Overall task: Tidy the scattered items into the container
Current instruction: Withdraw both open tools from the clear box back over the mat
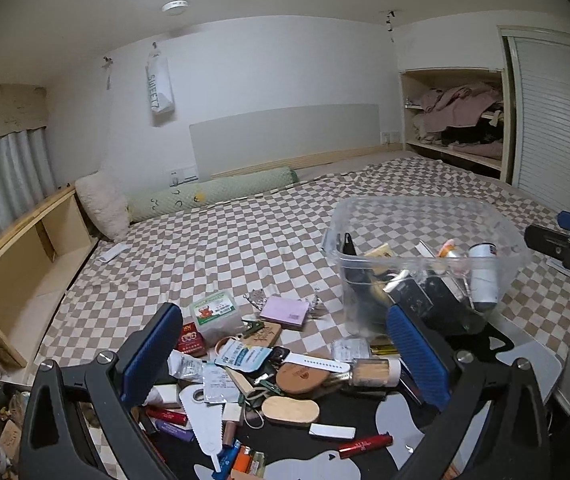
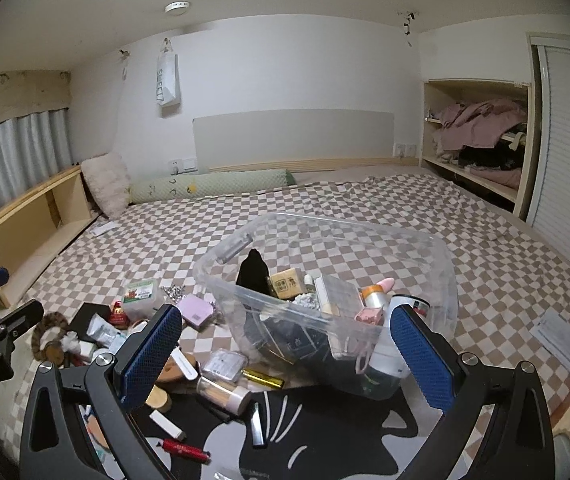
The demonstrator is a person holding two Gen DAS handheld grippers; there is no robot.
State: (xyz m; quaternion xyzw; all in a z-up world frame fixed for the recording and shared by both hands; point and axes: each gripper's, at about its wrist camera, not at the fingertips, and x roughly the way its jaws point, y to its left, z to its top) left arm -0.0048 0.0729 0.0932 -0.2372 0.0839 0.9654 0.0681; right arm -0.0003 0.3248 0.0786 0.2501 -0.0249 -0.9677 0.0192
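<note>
Claws both gape wide and empty, left claw [image 1: 285, 360] over the scattered items [image 1: 253, 376], right claw [image 2: 285, 356] before the container [image 2: 425, 240].

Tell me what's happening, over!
Both hand-held grippers open, empty: left, right. Clear bin part full. Toothpick jar, red tube still out.

left wrist: above clutter | right wrist: near container [image 2: 325, 280] | shared: bed [image 1: 245, 232]
</note>
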